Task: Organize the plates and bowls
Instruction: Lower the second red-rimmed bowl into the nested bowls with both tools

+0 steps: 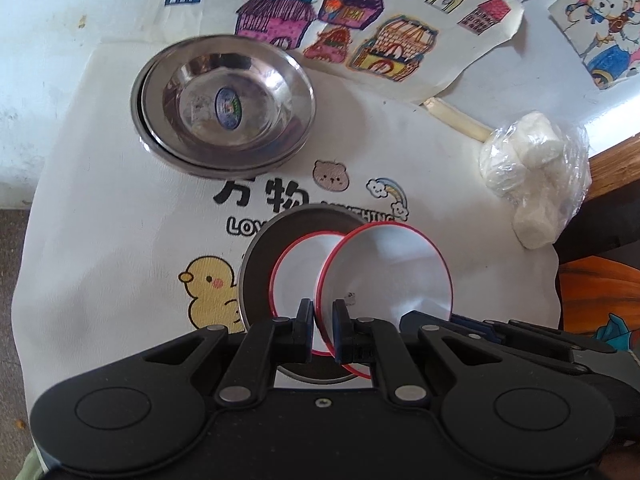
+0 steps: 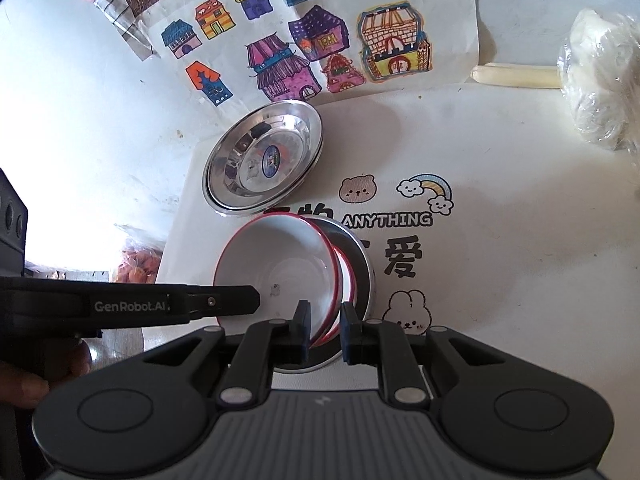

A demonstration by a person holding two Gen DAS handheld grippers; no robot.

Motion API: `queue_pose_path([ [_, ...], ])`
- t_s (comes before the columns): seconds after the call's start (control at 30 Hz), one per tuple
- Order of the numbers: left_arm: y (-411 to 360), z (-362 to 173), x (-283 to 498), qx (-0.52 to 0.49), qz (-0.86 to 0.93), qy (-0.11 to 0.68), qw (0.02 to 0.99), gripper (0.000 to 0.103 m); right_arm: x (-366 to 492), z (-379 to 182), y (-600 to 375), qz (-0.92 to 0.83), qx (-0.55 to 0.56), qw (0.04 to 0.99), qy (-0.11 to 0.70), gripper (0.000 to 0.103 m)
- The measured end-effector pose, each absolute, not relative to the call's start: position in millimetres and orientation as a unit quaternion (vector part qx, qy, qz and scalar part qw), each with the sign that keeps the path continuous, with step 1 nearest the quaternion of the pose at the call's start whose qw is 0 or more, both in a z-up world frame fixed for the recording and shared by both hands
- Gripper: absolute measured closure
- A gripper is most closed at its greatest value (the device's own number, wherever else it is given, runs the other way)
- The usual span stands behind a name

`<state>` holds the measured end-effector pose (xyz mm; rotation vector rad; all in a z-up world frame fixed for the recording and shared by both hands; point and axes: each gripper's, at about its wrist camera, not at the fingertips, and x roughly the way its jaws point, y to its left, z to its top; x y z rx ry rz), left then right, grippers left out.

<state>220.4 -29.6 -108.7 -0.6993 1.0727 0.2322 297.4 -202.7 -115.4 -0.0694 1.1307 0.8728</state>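
A stack of two steel bowls (image 1: 224, 110) sits on the printed white cloth (image 1: 120, 220); it also shows in the right wrist view (image 2: 266, 160). Nearer, a steel plate (image 1: 260, 256) holds a red-rimmed white bowl (image 1: 296, 268). A second red-rimmed white bowl (image 1: 388, 264) is tilted above it. My left gripper (image 1: 323, 322) is shut on this tilted bowl's rim. In the right wrist view my right gripper (image 2: 325, 326) is shut on the same tilted bowl (image 2: 276, 268), over the steel plate (image 2: 360, 256). The left gripper (image 2: 224, 300) shows there from the side.
Children's house drawings (image 1: 360, 20) lie at the back of the table. A plastic-wrapped white bundle (image 1: 536, 168) and a pale stick (image 1: 456, 118) lie to the right. A wooden edge (image 1: 616, 168) borders the far right. A bag of orange items (image 2: 138, 262) lies left.
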Motion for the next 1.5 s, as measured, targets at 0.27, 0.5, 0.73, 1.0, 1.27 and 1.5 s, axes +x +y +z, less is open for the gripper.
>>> queue_pose_path([
  [0.27,-27,-119,223,-0.326,0.111,0.513,0.787,0.094,301,-124,-198,0.397,-0.037,0.745,0.535,0.086],
  [0.5,-25,-123,226,-0.324,0.119,0.516,0.784,0.094,302,-132,-193,0.395,-0.037,0.739,0.544,0.086],
  [0.73,-23,-127,229,-0.323,0.125,0.519,0.782,0.094,303,-135,-189,0.393,-0.038,0.737,0.549,0.086],
  [1.0,-22,-126,232,-0.316,0.129,0.52,0.783,0.094,305,-138,-189,0.391,-0.032,0.736,0.552,0.086],
  [1.27,-23,-126,233,-0.316,0.129,0.521,0.783,0.094,307,-140,-189,0.391,-0.027,0.737,0.551,0.086],
  [1.5,-22,-126,235,-0.312,0.128,0.522,0.783,0.094,307,-141,-190,0.39,-0.024,0.738,0.551,0.085],
])
